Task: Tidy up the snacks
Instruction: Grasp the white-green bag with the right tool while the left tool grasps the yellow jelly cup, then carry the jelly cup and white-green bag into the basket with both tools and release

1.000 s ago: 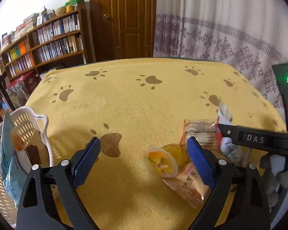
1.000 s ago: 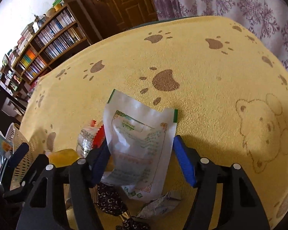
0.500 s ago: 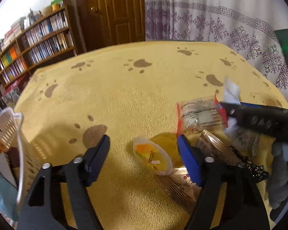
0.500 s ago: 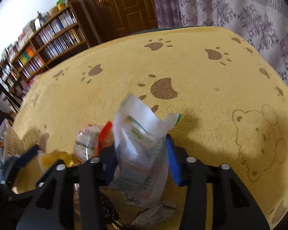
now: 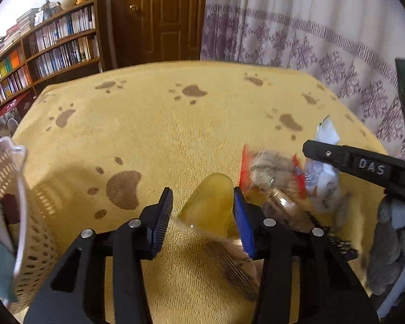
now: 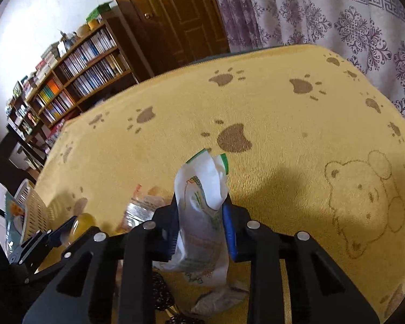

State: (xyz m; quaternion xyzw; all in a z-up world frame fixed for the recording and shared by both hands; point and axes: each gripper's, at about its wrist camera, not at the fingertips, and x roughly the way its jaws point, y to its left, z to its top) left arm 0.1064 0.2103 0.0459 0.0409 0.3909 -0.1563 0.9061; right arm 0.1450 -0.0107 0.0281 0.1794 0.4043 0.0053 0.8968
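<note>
At lower centre, the right tool [image 6: 199,225] pinched a crumpled white packet [image 6: 202,216] above the yellow table [image 6: 283,135]. The left tool [image 5: 202,216] closed around a tilted yellow jelly cup [image 5: 210,208]; contact looked partial. The white basket [image 5: 21,216] stood at lower left.

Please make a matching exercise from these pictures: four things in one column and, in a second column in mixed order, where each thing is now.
Things:
1. white packet
2. yellow jelly cup
3. white basket
4. red-edged snack bag

Places:
A. at the left edge of the yellow cloth
B. between the fingers of the left gripper
C. on the cloth, behind the jelly cup
D. pinched in the right gripper

Pairs: 1-D, 2-B, 3-A, 4-C
</note>
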